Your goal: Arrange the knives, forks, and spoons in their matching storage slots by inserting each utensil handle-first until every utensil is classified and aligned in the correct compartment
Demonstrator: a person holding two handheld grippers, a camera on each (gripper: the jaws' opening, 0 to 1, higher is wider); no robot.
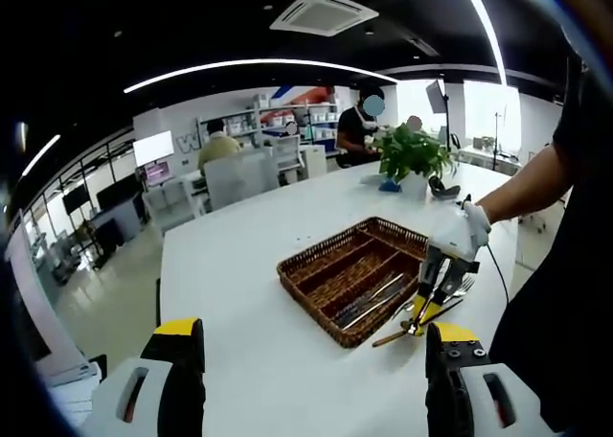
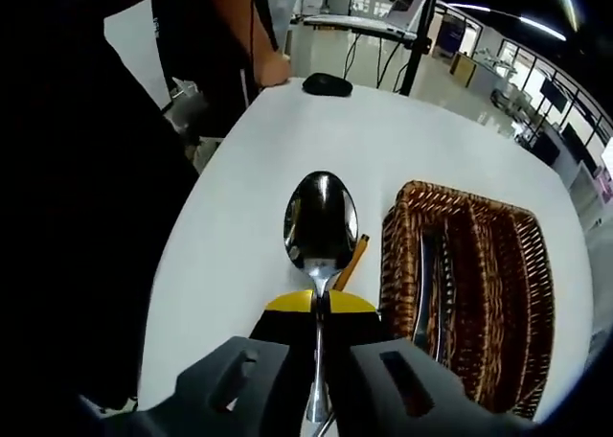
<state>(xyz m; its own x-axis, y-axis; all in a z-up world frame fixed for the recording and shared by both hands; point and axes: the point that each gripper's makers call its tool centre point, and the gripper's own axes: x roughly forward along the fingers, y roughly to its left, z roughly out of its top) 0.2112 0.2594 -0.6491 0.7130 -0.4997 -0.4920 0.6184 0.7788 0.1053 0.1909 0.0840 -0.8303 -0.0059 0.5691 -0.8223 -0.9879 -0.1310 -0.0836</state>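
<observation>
Left gripper view: our left gripper [image 1: 311,360], jaws parted and empty, hangs above the white surface [image 1: 239,293]; a wicker tray [image 1: 356,276] holding utensils lies ahead. Right gripper view: our right gripper [image 2: 320,314], jaws clenched on a spoon [image 2: 320,224], bowl forward, just beside the tray [image 2: 469,284].

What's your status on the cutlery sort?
Right gripper shut on spoon, beside wicker tray. Left gripper open, holding nothing. Some utensils in tray; nothing blocking.
</observation>
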